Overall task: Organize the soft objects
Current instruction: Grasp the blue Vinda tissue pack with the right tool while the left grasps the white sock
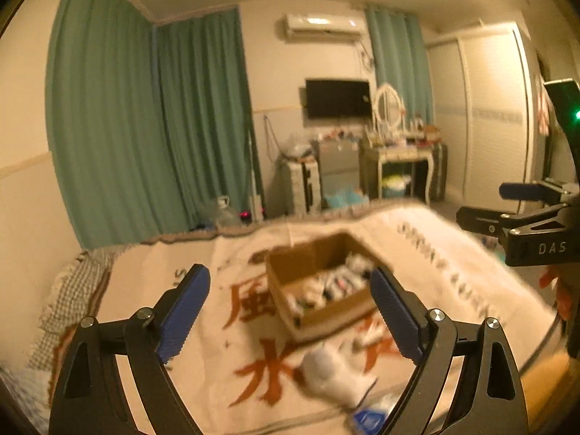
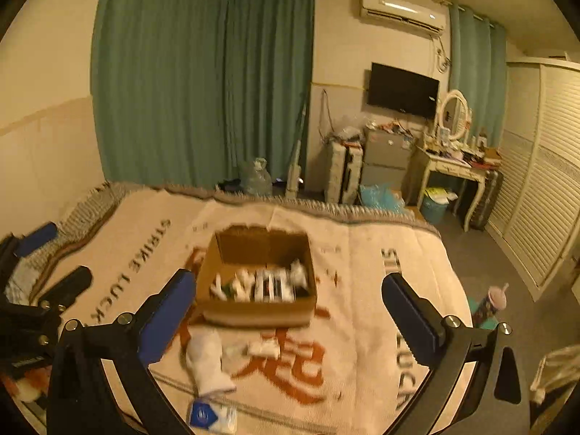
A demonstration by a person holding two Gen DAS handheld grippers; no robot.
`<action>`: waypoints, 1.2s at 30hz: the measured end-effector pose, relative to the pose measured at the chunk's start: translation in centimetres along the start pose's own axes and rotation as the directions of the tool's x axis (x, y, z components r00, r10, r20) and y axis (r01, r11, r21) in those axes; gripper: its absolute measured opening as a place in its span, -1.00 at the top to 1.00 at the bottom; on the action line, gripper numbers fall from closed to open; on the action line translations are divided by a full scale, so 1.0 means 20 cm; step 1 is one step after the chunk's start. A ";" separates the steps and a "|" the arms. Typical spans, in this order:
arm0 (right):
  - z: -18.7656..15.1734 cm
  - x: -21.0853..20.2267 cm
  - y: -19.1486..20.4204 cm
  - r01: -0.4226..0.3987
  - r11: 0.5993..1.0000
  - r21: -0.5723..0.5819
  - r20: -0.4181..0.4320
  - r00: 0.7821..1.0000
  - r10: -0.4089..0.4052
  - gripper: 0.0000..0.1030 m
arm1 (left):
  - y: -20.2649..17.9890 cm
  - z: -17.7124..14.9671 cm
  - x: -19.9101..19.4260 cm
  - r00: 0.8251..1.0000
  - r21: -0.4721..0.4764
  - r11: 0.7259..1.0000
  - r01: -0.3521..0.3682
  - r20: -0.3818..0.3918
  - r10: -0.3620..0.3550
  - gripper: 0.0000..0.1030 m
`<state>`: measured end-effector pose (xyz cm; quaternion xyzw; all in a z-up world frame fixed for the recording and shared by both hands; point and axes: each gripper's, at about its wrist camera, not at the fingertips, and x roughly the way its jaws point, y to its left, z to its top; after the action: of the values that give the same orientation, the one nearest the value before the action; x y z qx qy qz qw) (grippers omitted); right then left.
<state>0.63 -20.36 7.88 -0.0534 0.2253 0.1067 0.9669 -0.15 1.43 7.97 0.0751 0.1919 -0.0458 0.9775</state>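
Note:
An open cardboard box point(image 1: 326, 308) point(image 2: 253, 315) sits on the bed's cream blanket and holds several rolled socks point(image 2: 268, 284). A white sock point(image 1: 337, 373) point(image 2: 208, 362) lies on the blanket in front of the box, with a smaller white piece point(image 2: 264, 348) beside it. A blue-and-white packet point(image 1: 369, 417) point(image 2: 208, 415) lies near the front edge. My left gripper point(image 1: 290, 311) is open and empty above the blanket, short of the box. My right gripper point(image 2: 286, 311) is open and empty, also short of the box. The right gripper shows at the left wrist view's right edge point(image 1: 514, 210).
The blanket point(image 2: 362, 290) with orange characters covers the bed. Beyond the bed stand teal curtains point(image 2: 203, 83), a suitcase point(image 2: 342, 172), a dressing table with mirror point(image 2: 453, 159) and a wardrobe point(image 2: 543, 181). A cup point(image 2: 491, 304) stands on the floor to the right.

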 end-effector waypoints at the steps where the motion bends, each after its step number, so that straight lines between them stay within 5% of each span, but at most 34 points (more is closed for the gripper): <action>1: -0.06 0.01 0.02 0.008 1.000 0.007 -0.011 1.000 -0.008 -1.00 | 0.00 -0.05 0.00 1.000 0.012 1.000 -0.005 -0.015 0.006 -0.77; 9: -0.58 0.38 0.20 -0.066 0.997 0.029 -0.245 0.967 0.071 -1.00 | 0.08 -0.46 0.27 0.974 -0.077 0.997 0.030 -0.224 -0.047 -0.77; 15: -0.92 0.62 0.28 -0.123 0.992 0.042 -0.457 0.880 0.128 -1.00 | 0.07 -0.73 0.40 0.956 -0.117 0.993 0.017 -0.289 -0.051 -0.77; 22: -1.04 0.70 0.41 -0.188 0.982 0.012 -0.514 0.842 0.167 -0.99 | 0.14 -0.94 0.51 0.930 -0.200 0.979 -0.036 -0.365 -0.041 -0.77; 25: -1.07 0.74 0.46 -0.222 0.975 0.011 -0.547 0.815 0.192 -0.86 | 0.18 -1.00 0.57 0.906 -0.237 0.971 -0.021 -0.415 -0.082 -0.77; 29: -1.14 0.83 0.54 -0.254 0.967 -0.001 -0.605 0.770 0.202 -0.66 | 0.18 -1.01 0.57 0.898 -0.235 0.972 0.005 -0.426 -0.108 -0.77; 30: -1.14 0.84 0.55 -0.252 0.968 -0.016 -0.613 0.767 0.190 -0.49 | 0.17 -1.01 0.57 0.897 -0.237 0.971 0.020 -0.424 -0.122 -0.77; 34: -1.12 0.84 0.52 -0.240 0.971 -0.017 -0.618 0.765 0.179 -0.47 | 0.16 -0.97 0.57 0.896 -0.220 0.975 0.036 -0.425 -0.129 -0.77; 36: -1.09 0.82 0.47 -0.201 0.979 -0.033 -0.596 0.790 0.142 -0.47 | 0.14 -0.94 0.58 0.893 -0.211 0.976 0.046 -0.428 -0.134 -0.77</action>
<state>3.59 -11.45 -19.39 -0.1088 0.5133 0.1825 0.8315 3.91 6.57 -13.34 -0.0217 0.4147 -0.0540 0.9081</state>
